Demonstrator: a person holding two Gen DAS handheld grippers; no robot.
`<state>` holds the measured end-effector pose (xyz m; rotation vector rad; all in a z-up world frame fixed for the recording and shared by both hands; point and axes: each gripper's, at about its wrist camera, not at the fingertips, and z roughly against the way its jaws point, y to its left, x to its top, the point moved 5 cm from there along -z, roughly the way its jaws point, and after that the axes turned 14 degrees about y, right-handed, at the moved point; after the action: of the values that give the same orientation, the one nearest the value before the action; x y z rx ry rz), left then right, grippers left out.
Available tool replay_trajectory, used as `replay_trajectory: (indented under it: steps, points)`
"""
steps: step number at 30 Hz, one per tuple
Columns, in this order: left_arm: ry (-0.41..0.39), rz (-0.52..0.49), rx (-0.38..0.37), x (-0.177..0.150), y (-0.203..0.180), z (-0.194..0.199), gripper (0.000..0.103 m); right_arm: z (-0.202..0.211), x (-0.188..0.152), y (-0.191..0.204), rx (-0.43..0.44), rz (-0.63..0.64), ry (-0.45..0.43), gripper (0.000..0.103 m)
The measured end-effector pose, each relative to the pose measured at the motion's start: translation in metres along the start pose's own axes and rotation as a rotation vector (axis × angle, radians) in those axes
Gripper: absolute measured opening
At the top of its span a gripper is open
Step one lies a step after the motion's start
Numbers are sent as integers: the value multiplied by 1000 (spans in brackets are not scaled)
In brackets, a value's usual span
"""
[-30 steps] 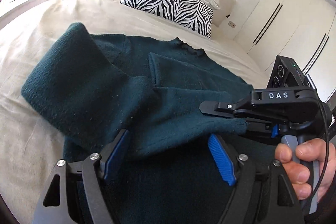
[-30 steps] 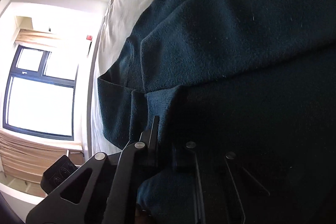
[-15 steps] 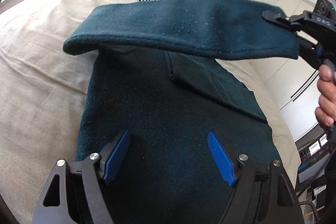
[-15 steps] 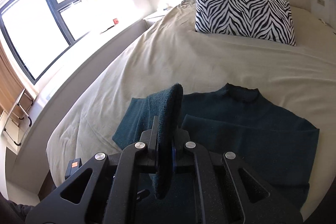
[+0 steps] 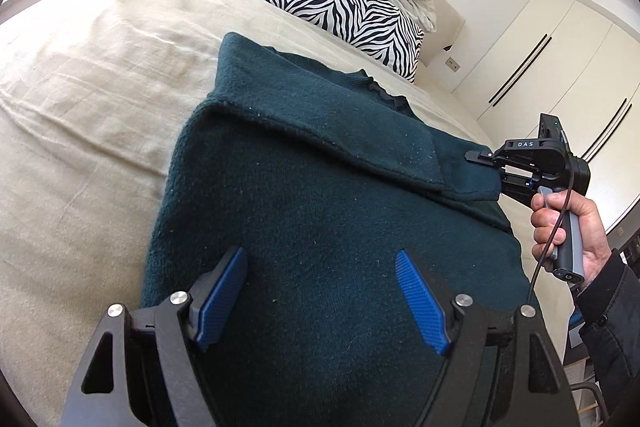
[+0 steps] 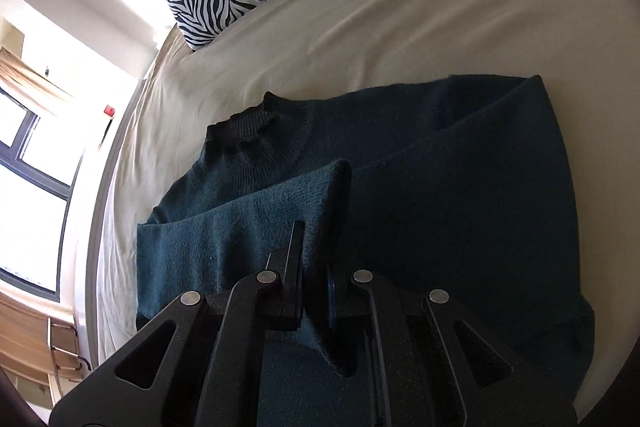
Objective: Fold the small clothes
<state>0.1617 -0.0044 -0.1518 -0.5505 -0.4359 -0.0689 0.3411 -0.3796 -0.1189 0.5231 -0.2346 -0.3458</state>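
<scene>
On a wide bed [image 5: 80, 99] with a zebra pillow [image 5: 344, 3], a dark teal sweater [image 5: 320, 227] lies flat, one sleeve [image 6: 240, 227] folded across its chest. Folding looks partly done; the body probably remains unfolded. Right gripper [image 6: 314, 267] pinches the sleeve cuff shut, while left gripper [image 5: 320, 291] hovers wide open, holding nothing.

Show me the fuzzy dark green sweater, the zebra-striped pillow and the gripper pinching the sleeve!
dark green knit sweater [image 5: 320, 211], left wrist view, middle of its body.
zebra-striped pillow [image 5: 344, 7], left wrist view, its striped front.
right gripper [image 5: 478, 158], left wrist view, fingertips at the sleeve cuff.
</scene>
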Motion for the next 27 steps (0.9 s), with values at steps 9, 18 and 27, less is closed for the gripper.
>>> replay_trajectory:
  steps: [9, 18, 27]
  points:
    - [-52, 53, -55, 30, -3, 35, 78, -12, 0, 11, -47, 67, 14, 8]
    - [-50, 59, -113, 140, 17, 28, 75, -13, -1, -16, -34, -10, 42, 19]
    - [106, 225, -232, 199, 79, -50, 66, 24, -32, -15, 270, -22, -66, 58]
